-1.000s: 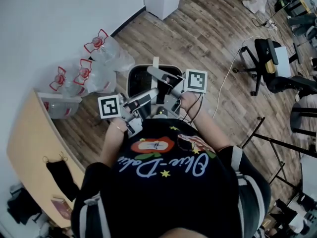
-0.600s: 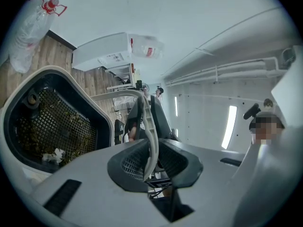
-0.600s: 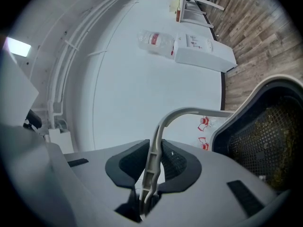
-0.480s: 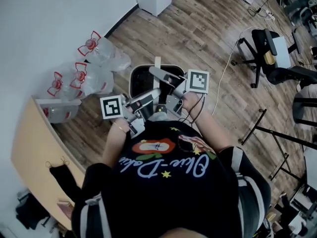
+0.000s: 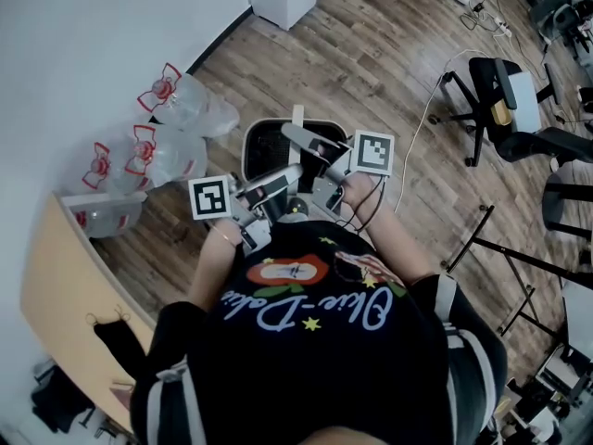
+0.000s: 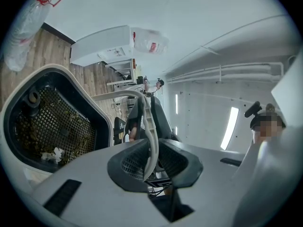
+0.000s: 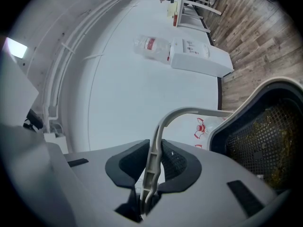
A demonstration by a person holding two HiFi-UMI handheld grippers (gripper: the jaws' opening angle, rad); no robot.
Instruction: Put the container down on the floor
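Container [image 5: 264, 146], handle [image 7: 189, 112] clamped by left tongs [image 6: 152, 161] and right tongs [image 7: 154, 167], held near chest [image 5: 306, 295]

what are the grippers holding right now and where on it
The container, by its thin white carrying handle: the left gripper and the right gripper each have their jaws clamped on that handle.

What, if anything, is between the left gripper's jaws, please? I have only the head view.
Observer: The left gripper has its jaws shut on the thin white handle of the container.
Operator: Thank you. And the other one?
Observer: The right gripper pinches that handle too.
Operator: Is the container empty?
Observer: No. Its black mesh lining holds brownish bits and a white scrap.
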